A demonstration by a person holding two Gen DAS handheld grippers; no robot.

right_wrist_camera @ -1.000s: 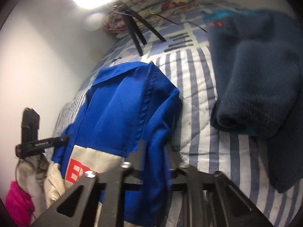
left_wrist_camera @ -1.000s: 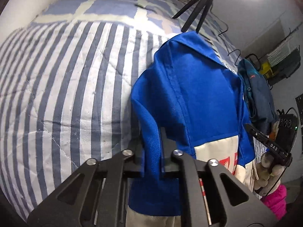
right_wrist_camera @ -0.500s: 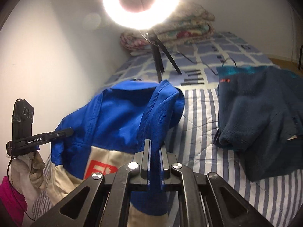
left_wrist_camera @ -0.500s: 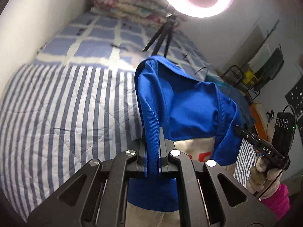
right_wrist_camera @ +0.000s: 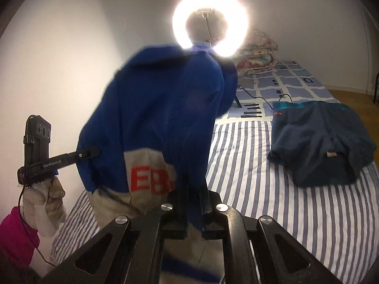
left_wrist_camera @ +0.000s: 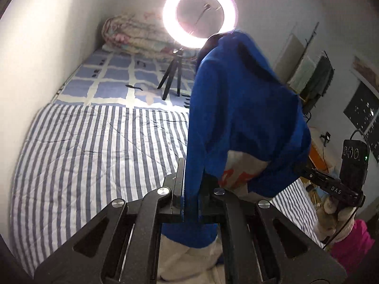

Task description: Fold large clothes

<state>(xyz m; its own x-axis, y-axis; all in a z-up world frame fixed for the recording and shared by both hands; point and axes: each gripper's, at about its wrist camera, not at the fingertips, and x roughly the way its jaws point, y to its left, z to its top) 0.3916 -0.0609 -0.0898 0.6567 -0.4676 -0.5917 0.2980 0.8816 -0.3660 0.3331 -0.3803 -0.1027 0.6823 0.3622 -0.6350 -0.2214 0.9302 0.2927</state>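
A blue jacket (left_wrist_camera: 239, 118) with a cream band and red letters hangs in the air above the striped bed (left_wrist_camera: 94, 146). My left gripper (left_wrist_camera: 191, 179) is shut on one blue edge of it. My right gripper (right_wrist_camera: 193, 189) is shut on another blue edge of the same jacket (right_wrist_camera: 161, 118). In the left wrist view the right gripper (left_wrist_camera: 331, 187) shows at the far right, held by a gloved hand (left_wrist_camera: 331, 215). In the right wrist view the left gripper (right_wrist_camera: 59, 159) shows at the left edge, its tip at the jacket's side. The jacket's lower part droops out of sight below both grippers.
A folded dark teal fleece (right_wrist_camera: 319, 142) lies on the right side of the bed (right_wrist_camera: 260, 189). A ring light (left_wrist_camera: 200, 15) on a small tripod (left_wrist_camera: 171, 80) stands on the checked cover at mid-bed, with a folded quilt (left_wrist_camera: 135, 35) behind it. A white wall (left_wrist_camera: 35, 59) runs along the bed's left.
Both grippers have risen and tilted up, lifting the blue jacket off the bed so it now hangs in the air. The ring light and the far wall have come into view.
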